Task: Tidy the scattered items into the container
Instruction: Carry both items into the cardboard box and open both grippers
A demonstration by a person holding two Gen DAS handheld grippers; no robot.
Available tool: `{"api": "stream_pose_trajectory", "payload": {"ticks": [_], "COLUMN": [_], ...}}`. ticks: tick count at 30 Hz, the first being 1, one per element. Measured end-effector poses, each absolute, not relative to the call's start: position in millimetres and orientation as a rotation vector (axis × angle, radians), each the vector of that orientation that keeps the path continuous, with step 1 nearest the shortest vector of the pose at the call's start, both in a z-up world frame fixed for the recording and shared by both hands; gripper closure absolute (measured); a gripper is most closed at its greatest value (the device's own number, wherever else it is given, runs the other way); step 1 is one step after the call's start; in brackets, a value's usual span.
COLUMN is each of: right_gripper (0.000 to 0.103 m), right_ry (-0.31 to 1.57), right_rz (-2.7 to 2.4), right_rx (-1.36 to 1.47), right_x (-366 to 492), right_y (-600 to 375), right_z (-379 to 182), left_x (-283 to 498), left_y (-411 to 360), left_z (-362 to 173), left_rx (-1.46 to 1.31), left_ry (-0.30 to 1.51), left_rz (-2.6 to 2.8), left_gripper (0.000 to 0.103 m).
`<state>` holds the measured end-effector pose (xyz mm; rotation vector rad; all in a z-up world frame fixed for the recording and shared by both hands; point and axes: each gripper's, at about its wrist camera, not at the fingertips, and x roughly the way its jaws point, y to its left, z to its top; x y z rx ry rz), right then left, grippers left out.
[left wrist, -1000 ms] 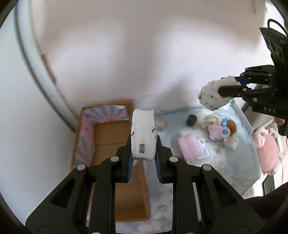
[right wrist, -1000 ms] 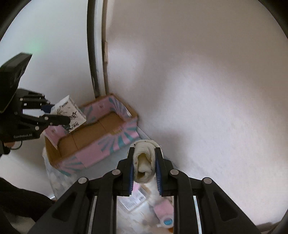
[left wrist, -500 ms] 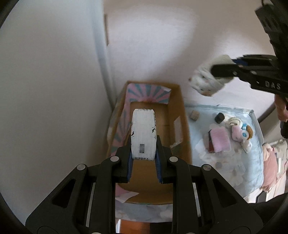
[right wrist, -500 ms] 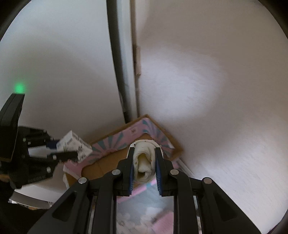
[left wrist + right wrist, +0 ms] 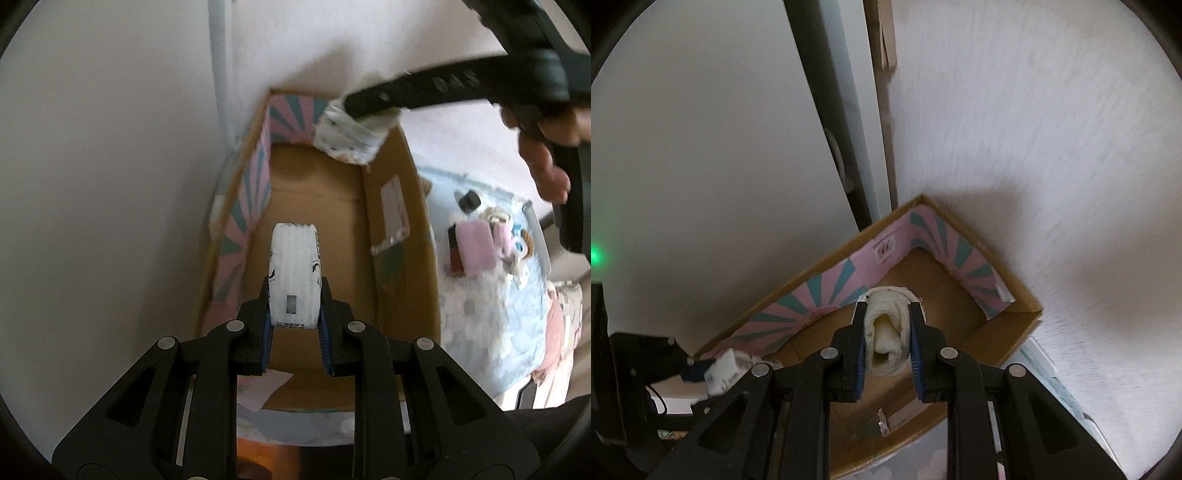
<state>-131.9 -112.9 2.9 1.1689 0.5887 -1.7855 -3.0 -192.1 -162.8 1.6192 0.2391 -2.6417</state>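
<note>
My left gripper (image 5: 294,291) pinches a white plastic-wrapped tissue pack with black print (image 5: 294,275), held above the open brown cardboard box with pink-and-teal striped inner walls (image 5: 251,206). My right gripper (image 5: 887,341) clamps a rolled cream cloth bundle (image 5: 887,328) over the same box, toward its far corner — in the left view the bundle (image 5: 349,138) hangs at the far rim. Beside the box, on a pale blue patterned sheet (image 5: 491,314), lie a pink fluffy pad (image 5: 476,249) and small toys — too blurred to name.

White tissue pack (image 5: 294,275) clamped upright, rolled cream cloth (image 5: 887,329) clamped, both over open pink-teal-lined cardboard box (image 5: 388,155); more items on bed.
</note>
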Motion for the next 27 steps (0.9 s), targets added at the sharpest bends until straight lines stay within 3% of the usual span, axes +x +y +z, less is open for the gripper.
{"api": "stream_pose_trajectory", "payload": {"ticks": [7, 8, 10, 11, 12, 20, 22, 23, 24, 27], "right_gripper": [0.084, 0.081, 0.061, 0.039, 0.028, 0.027, 0.027, 0.027, 0.027, 0.028], "right_ry": [0.585, 0.575, 0.556, 0.538, 0.522, 0.459, 0.444, 0.435, 0.430, 0.429], "right_rz": [-1.779, -1.784, -1.782, -1.790, -1.797, -1.839, -1.838, -1.836, -1.836, -1.834], "right_rx": [1.191, 1.182, 1.186, 1.190, 1.193, 1.179, 1.177, 1.175, 1.172, 1.165], "right_x": [-134.3, -134.1, -135.6, -136.5, -137.5, -138.6, -136.9, -137.1, -135.4, -133.0], "right_y": [-120.2, -120.3, -119.7, -116.9, -115.2, -83.3, -76.8, -75.1, -71.5, -66.0], "right_z": [-17.8, -17.2, -13.7, -9.1, -6.3, 22.9, 29.5, 30.2, 32.2, 36.5], "left_x": [-7.7, -8.4, -10.3, -10.2, -10.0, -11.1, -12.9, -14.3, -15.2, -14.9], "left_y": [-185.4, -185.2, -183.7, -182.2, -180.8, -181.2, -179.4, -179.5, -179.5, -179.7], "left_z": [-174.9, -173.4, -170.9, -168.8, -167.1, -160.7, -161.7, -162.4, -162.7, -159.6], "left_rx": [1.672, 1.663, 1.669, 1.662, 1.652, 1.650, 1.648, 1.649, 1.644, 1.633], "left_ry": [0.239, 0.254, 0.262, 0.237, 0.213, 0.193, 0.187, 0.197, 0.216, 0.277], "left_rz": [-2.664, -2.678, -2.681, -2.682, -2.683, -2.668, -2.662, -2.658, -2.661, -2.677], "left_gripper": [0.085, 0.085, 0.083, 0.083, 0.082, 0.080, 0.060, 0.006, 0.001, 0.000]}}
